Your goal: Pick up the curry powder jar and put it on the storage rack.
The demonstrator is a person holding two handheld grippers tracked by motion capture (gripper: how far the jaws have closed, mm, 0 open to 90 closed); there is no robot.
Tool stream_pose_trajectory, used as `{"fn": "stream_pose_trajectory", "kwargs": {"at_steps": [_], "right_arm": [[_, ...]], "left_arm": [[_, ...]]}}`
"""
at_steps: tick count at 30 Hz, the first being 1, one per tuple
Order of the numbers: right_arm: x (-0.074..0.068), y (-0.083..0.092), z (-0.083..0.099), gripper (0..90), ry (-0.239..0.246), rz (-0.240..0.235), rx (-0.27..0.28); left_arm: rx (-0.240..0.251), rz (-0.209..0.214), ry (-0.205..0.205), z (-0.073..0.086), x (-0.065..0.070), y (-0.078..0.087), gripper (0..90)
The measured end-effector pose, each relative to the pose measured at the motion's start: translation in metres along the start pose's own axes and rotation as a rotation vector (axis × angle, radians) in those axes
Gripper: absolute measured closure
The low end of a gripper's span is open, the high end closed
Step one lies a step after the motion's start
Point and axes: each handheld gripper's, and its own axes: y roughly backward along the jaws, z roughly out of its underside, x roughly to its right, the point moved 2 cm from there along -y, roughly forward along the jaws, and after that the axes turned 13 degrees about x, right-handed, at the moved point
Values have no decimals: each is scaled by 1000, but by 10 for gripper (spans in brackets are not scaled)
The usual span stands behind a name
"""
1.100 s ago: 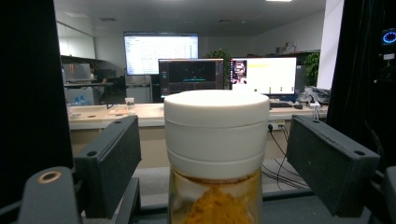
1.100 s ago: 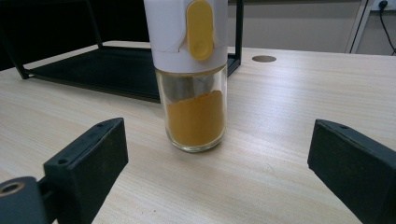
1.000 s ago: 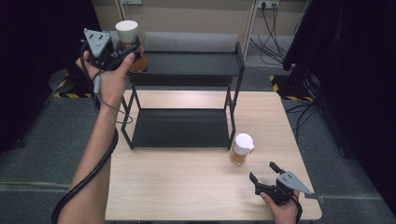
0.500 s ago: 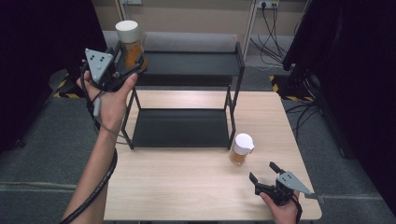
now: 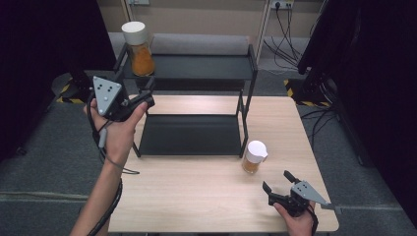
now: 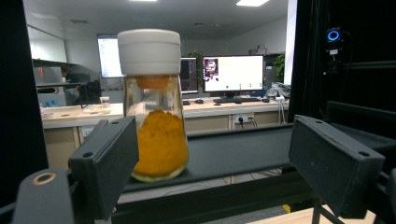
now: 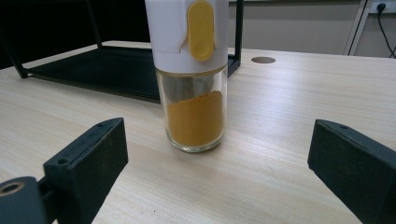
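The tall jar (image 5: 138, 48) of orange powder with a white cap stands upright at the left end of the black rack's (image 5: 196, 66) top shelf. The left gripper (image 5: 142, 96) hangs just in front of and below that shelf end, off the worktop's (image 5: 196, 196) left edge. Its jaws have just been opening and stand wide apart, nothing between them. In the left gripper view the jar (image 6: 156, 107) sits beyond the left jaw, clear of both pads.

The small jar (image 5: 254, 157) with a white and yellow lid stands on the worktop beside the rack's right front leg. The right gripper (image 5: 278, 189) rests near it, jaws spread; in the right gripper view that jar (image 7: 192, 74) stands ahead of the gap, untouched.
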Motion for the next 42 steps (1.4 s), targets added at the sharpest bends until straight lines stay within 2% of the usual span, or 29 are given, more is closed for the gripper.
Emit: {"fn": "stream_pose_trajectory", "kwargs": {"at_steps": [8,11,12,21,26,33,42], "right_arm": [[0,0,0,53,2,0,-1],[0,0,0,53,2,1,-2],[0,0,0,53,2,1,-2],[-1,0,0,53,6,0,-1],[-1,0,0,53,5,-1,-1],[0,0,0,53,4,-1,1],[-1,0,0,53,6,-2,0]], "left_arm": [[-29,22,12,17,0,22,156],[-25,33,59,22,-1,29,156],[-22,34,61,23,-1,32,156],[-29,61,55,34,3,49,157],[-37,82,67,41,7,57,160],[-49,75,79,49,11,63,162],[-47,70,68,60,14,74,161]]}}
